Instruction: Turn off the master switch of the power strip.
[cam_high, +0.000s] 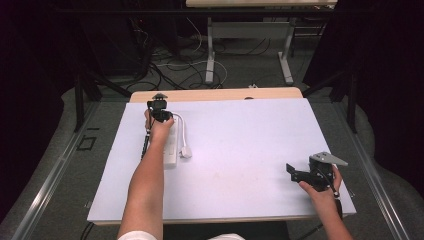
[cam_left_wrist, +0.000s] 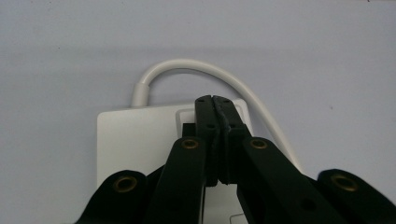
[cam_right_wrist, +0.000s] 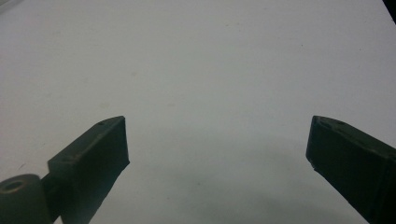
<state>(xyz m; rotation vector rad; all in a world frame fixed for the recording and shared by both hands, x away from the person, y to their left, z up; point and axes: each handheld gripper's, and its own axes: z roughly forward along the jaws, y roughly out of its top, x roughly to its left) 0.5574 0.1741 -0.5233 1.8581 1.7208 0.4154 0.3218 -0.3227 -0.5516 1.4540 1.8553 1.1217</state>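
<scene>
1. white sheet (cam_high: 240, 150) covers the table, whose wooden edge (cam_high: 215, 94) shows at the far side.
2. left gripper (cam_left_wrist: 212, 100), jaws pressed together, points down over the far end of the white power strip (cam_left_wrist: 140, 140) at the sheet's left.
3. its white cord (cam_left_wrist: 224, 77) loops just beside it.
4. right gripper (cam_high: 294, 172), jaws spread, hovers over bare sheet near the right corner.
5. beyond lie grey floor (cam_high: 250, 70), tangled cables (cam_high: 170, 65) and dark curtains (cam_high: 380, 60).

Smooth white plastic power strip (cam_left_wrist: 140, 140), matt white table (cam_high: 250, 150).
</scene>
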